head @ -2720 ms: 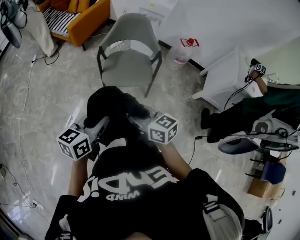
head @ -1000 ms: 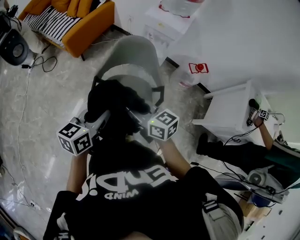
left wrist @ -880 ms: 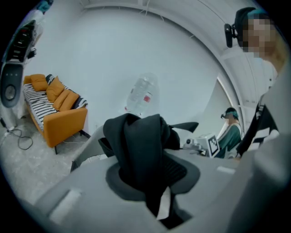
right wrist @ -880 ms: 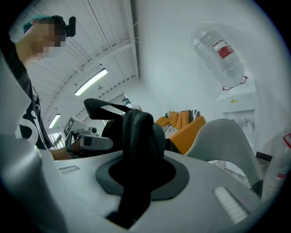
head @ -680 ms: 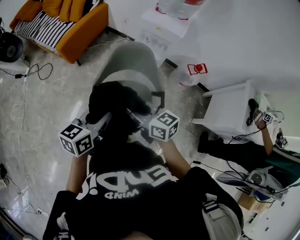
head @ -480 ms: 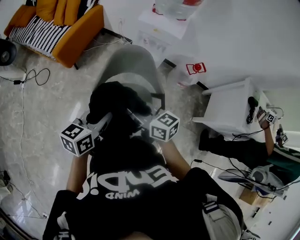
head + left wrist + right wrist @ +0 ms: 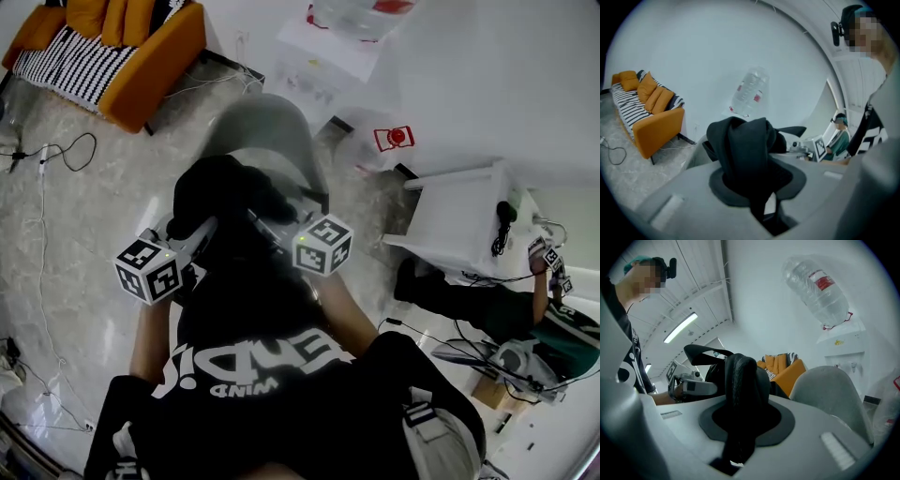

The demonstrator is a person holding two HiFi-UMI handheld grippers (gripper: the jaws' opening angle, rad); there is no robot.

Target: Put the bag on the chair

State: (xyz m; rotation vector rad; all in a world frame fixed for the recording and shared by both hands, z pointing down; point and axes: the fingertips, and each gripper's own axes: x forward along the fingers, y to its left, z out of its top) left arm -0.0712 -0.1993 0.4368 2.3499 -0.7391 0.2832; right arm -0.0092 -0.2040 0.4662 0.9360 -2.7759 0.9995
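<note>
A black bag [image 7: 223,195] hangs between my two grippers, over the front of a grey shell chair [image 7: 272,131]. The left gripper [image 7: 199,232] is shut on a bunch of the bag's black fabric [image 7: 740,140], which fills the gap between its jaws [image 7: 761,187]. Between the jaws of the right gripper [image 7: 269,225] a black strap of the bag [image 7: 740,380] is clamped [image 7: 738,437]. The chair's back [image 7: 829,390] rises just behind the bag. The seat is hidden under the bag.
An orange sofa [image 7: 112,47] with a striped cushion stands at the far left. A water dispenser with a large bottle [image 7: 815,287] stands behind the chair. A white cabinet [image 7: 459,225] and a seated person [image 7: 487,300] are to the right. Cables [image 7: 56,150] lie on the floor.
The chair has come closer, from well ahead of the bag to under it. Both grippers have kept their hold on the bag.
</note>
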